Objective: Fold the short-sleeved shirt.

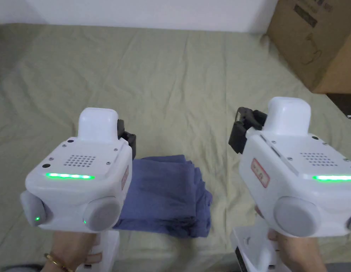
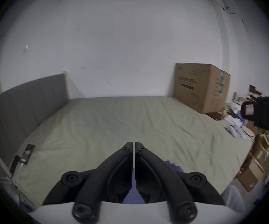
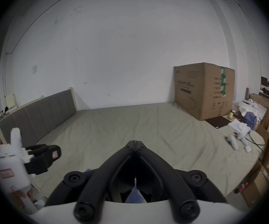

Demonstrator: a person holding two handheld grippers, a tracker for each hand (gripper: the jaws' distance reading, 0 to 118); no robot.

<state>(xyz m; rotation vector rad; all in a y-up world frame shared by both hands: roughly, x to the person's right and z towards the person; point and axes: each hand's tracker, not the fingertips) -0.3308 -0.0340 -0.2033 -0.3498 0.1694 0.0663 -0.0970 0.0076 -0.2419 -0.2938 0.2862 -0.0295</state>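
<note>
Shirt (image 1: 164, 194) lies folded, blue, on green bedsheet (image 1: 171, 88) | left gripper (image 2: 134, 144) jaws nearly closed, empty | right gripper (image 3: 135, 142) jaws closed, empty | folding seems done | next: maybe edges tidied

Open bedsheet (image 1: 164, 78) lies ahead of the folded shirt (image 1: 164, 194); a cardboard box (image 1: 316, 39) blocks the far right corner.

Your left gripper (image 1: 130, 136) hides the left edge of the folded blue shirt (image 1: 167, 193); right of it, the cardboard box (image 1: 312, 39) is cut off.
</note>
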